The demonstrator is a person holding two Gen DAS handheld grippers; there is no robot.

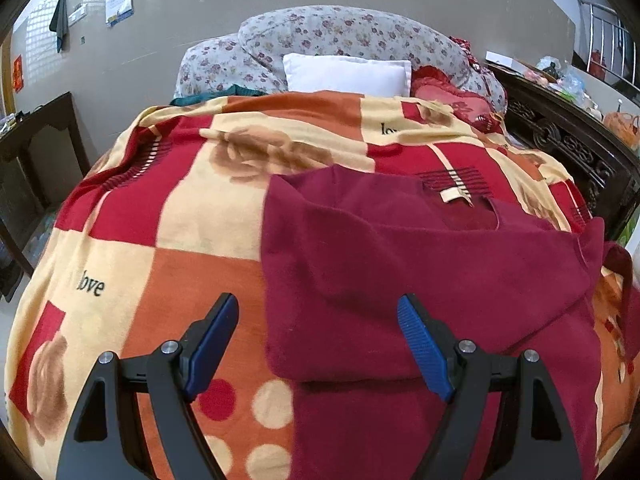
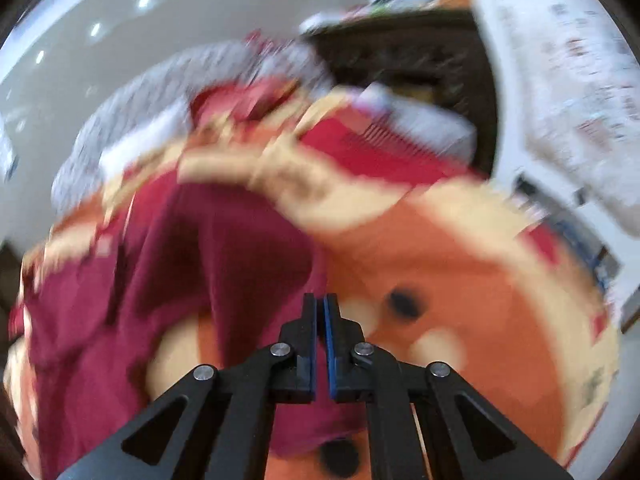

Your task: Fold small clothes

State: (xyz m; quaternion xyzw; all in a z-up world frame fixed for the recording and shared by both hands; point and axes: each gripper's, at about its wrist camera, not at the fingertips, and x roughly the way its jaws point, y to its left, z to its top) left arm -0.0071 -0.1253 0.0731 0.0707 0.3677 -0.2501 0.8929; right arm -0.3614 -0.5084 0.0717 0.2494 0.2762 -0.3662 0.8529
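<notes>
A dark red small shirt (image 1: 420,280) lies on the patterned blanket (image 1: 160,220), its left side folded over and a beige neck label showing at its far end. My left gripper (image 1: 318,320) is open and empty, just above the shirt's near left edge. The right wrist view is motion-blurred. There the same shirt (image 2: 192,264) lies left of my right gripper (image 2: 320,304), whose jaws are closed together with nothing visible between the tips. The shirt's lower edge lies under that gripper.
The blanket covers a bed with floral pillows (image 1: 340,40), a white pillow (image 1: 348,74) and a red cushion (image 1: 452,96) at the far end. A dark carved wooden headboard (image 1: 568,144) runs along the right, with clutter behind. A dark wooden table (image 1: 36,140) stands left.
</notes>
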